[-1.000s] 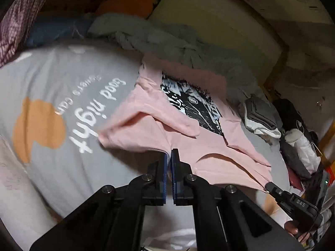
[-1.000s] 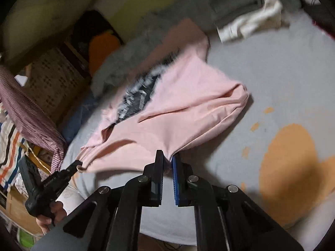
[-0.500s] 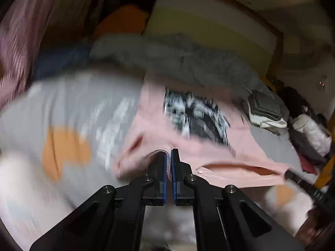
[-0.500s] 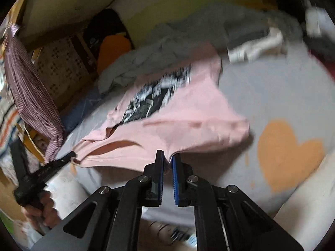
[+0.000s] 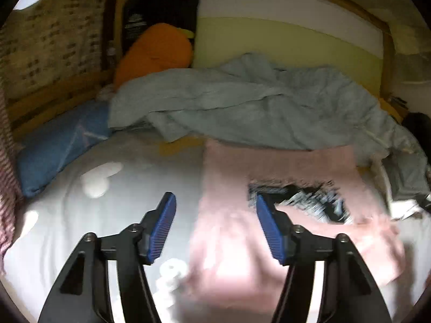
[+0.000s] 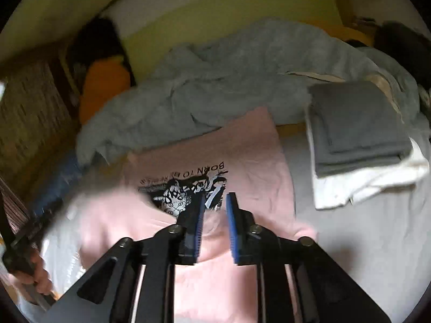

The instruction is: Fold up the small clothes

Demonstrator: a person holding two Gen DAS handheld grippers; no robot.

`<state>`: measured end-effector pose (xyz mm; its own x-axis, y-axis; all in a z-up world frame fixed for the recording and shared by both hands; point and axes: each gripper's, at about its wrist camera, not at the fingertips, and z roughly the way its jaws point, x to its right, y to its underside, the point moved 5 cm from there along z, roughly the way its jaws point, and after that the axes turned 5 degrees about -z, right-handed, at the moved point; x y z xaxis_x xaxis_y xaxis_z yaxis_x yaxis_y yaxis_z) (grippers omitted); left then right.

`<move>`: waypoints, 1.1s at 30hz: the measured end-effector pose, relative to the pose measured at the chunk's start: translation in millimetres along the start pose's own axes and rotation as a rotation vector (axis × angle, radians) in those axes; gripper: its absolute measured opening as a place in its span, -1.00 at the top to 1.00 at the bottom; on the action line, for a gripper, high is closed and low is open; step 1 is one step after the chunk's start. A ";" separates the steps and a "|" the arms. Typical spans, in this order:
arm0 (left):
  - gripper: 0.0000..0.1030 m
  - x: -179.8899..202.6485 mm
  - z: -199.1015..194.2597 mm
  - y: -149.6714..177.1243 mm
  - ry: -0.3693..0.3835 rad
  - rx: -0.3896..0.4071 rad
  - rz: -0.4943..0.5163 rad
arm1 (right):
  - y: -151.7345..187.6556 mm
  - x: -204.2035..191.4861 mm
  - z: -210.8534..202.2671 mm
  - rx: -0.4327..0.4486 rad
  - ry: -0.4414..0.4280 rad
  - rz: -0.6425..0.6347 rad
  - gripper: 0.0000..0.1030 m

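Note:
A pink T-shirt (image 5: pixel 282 167) with a black-and-white print lies on the grey bed sheet (image 5: pixel 80 228), its near part doubled over toward the print. My left gripper (image 5: pixel 214 197) hovers above the shirt's left edge. Its jaws are opening and stand wide, with nothing pressed between the pads. In the right wrist view the same T-shirt (image 6: pixel 256 145) is under my right gripper (image 6: pixel 216 196). Those jaws are also opening, a narrow gap apart, and the cloth lies below them, not pinched. A blurred hand (image 6: pixel 40 277) is at the lower left.
A crumpled grey-blue blanket (image 5: pixel 242 102) lies behind the shirt against the yellow headboard. A stack of folded grey and white clothes (image 6: pixel 355 134) sits to the shirt's right. An orange pillow (image 5: pixel 156 53) and a blue pillow (image 5: pixel 62 140) are at the far left.
Both grippers were shut on the pink shirt's near edge and carried it up and forward over the shirt. Both have since opened and let the cloth go.

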<state>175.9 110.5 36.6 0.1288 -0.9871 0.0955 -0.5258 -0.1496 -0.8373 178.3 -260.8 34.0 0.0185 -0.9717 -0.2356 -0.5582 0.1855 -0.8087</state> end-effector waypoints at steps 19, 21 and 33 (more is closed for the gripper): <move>-0.11 -3.9 25.0 90.3 0.033 -0.163 0.106 | 124.7 48.2 5.0 -0.253 -0.049 0.060 -0.30; 0.29 -5.7 28.8 94.2 0.025 -0.174 0.113 | 127.1 47.2 7.2 -0.247 -0.042 0.053 -0.30; 0.90 -26.3 -39.2 119.1 0.036 -0.171 0.047 | 117.2 31.7 -41.1 -0.128 0.021 -0.131 0.86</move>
<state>76.9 116.4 -44.6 0.0719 -0.9942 0.0801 -0.6661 -0.1077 -0.7381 79.4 -275.9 -46.0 0.0815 -0.9894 -0.1201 -0.6528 0.0381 -0.7566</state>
